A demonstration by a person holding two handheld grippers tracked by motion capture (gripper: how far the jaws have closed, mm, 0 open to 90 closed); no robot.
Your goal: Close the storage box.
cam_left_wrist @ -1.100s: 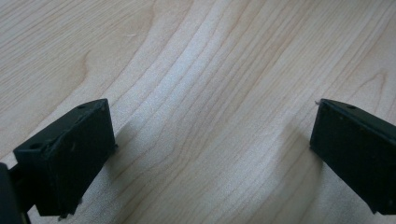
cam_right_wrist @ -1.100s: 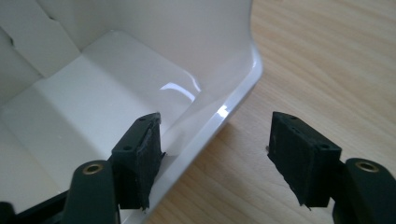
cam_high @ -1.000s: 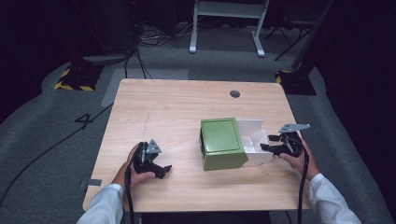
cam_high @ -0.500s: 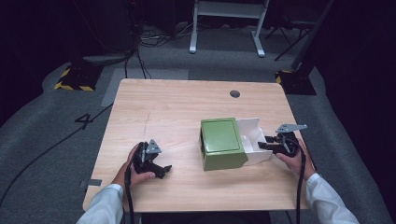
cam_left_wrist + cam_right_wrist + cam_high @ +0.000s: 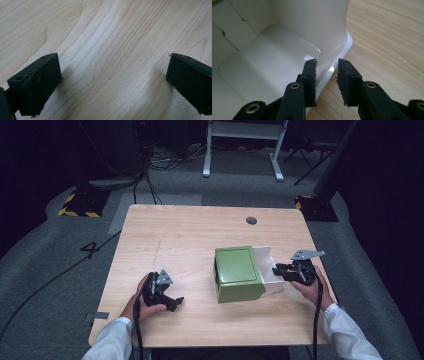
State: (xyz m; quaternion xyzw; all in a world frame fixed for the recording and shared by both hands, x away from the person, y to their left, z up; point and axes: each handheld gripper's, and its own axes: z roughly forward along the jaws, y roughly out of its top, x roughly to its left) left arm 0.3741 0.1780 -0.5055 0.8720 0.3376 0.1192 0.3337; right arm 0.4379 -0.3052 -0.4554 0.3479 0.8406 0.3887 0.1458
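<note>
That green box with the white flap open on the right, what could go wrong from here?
1. The right tool has just been closing astride the white flap's thin edge, with a gap showing at one jaw; a hold that shallow could slip off.
2. The green box lies unheld, while the left tool rests apart on the table; pulling the flap might drag or tip the box.
3. A hard squeeze might crease the flap.

green box [image 5: 238, 272] | on its side, table right | white flap [image 5: 287, 60] open
</note>
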